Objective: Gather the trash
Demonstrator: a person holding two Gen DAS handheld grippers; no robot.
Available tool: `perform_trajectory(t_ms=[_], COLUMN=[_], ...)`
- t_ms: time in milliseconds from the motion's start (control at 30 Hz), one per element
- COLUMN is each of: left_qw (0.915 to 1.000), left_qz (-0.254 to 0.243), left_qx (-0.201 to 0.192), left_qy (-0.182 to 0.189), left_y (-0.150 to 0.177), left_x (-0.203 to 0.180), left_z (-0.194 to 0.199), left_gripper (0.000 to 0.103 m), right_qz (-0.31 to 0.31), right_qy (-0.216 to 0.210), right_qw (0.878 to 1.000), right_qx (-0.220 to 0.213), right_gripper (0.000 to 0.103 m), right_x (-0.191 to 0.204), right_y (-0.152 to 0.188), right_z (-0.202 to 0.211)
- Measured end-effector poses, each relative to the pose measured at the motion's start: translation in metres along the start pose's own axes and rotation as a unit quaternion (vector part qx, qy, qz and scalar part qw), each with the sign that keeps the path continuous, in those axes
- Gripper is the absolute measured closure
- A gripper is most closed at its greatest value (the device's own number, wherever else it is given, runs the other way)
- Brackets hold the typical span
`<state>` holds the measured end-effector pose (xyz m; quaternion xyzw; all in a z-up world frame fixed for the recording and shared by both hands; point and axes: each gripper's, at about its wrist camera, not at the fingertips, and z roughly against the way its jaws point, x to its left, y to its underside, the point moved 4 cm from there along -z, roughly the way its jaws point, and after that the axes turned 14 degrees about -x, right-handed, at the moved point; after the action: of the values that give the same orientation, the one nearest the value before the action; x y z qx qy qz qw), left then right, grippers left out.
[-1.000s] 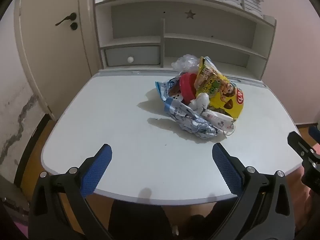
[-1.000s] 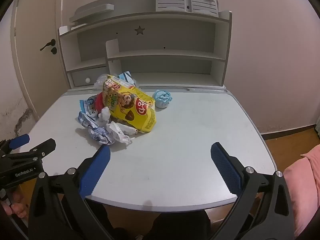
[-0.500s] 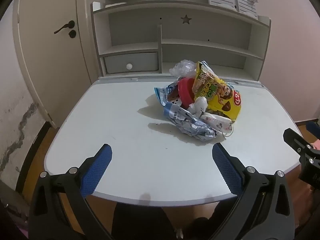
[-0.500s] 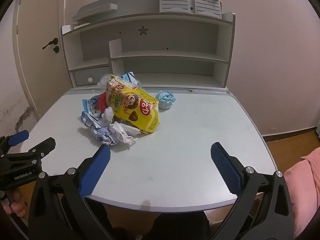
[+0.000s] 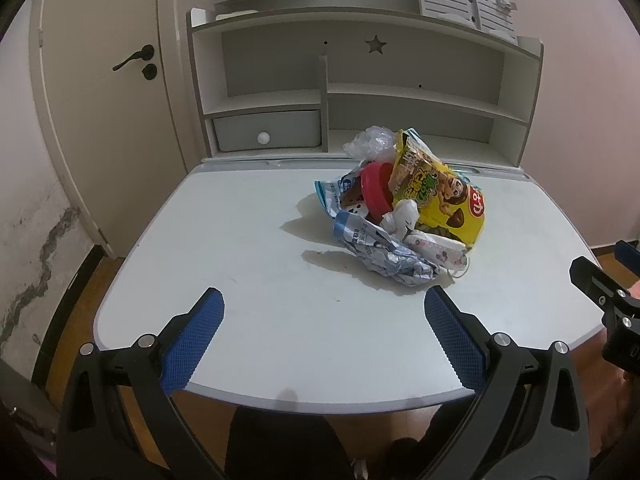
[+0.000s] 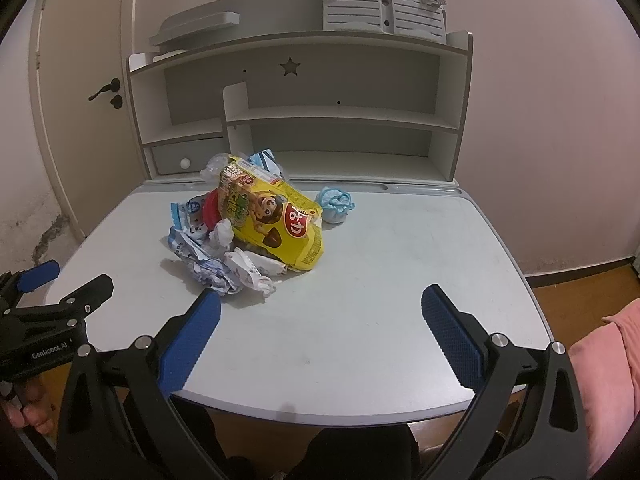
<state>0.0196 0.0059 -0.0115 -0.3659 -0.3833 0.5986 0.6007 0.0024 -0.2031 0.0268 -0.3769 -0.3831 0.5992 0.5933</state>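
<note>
A pile of trash lies on the white desk [image 5: 240,248]: a yellow snack bag [image 5: 438,196], a red lid [image 5: 376,190], crumpled blue-white wrappers [image 5: 384,252] and white tissue [image 5: 404,216]. The right wrist view shows the same yellow bag [image 6: 276,220], the wrappers [image 6: 208,264] and a crumpled blue ball [image 6: 335,204] apart behind the pile. My left gripper [image 5: 322,338] is open and empty over the desk's near edge, short of the pile. My right gripper [image 6: 320,334] is open and empty, also near the front edge.
A white shelf unit [image 5: 360,92] with a small drawer [image 5: 267,130] stands at the desk's back. A door [image 5: 100,92] is at the left. A pink cushion [image 6: 604,364] is at the right, beyond the desk.
Both grippers have pulled back and risen slightly, so the pile looks a little farther off. Jaws stay open. Nothing on the desk has moved.
</note>
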Motion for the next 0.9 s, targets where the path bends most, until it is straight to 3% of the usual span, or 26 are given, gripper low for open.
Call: perform_trajectory(t_ms=[900], left_qw=[1.0000], left_qz=[-0.001], left_qx=[-0.006], left_qy=[-0.003], left_y=[-0.0007], left_x=[-0.0004], left_z=[0.0014], left_gripper=[0.005], right_qz=[0.002], right_qy=[0.000], right_qw=[1.000], right_qx=[-0.004], right_gripper=[0.005], right_x=[0.0002], right_y=[-0.0016], right_z=[0.0028])
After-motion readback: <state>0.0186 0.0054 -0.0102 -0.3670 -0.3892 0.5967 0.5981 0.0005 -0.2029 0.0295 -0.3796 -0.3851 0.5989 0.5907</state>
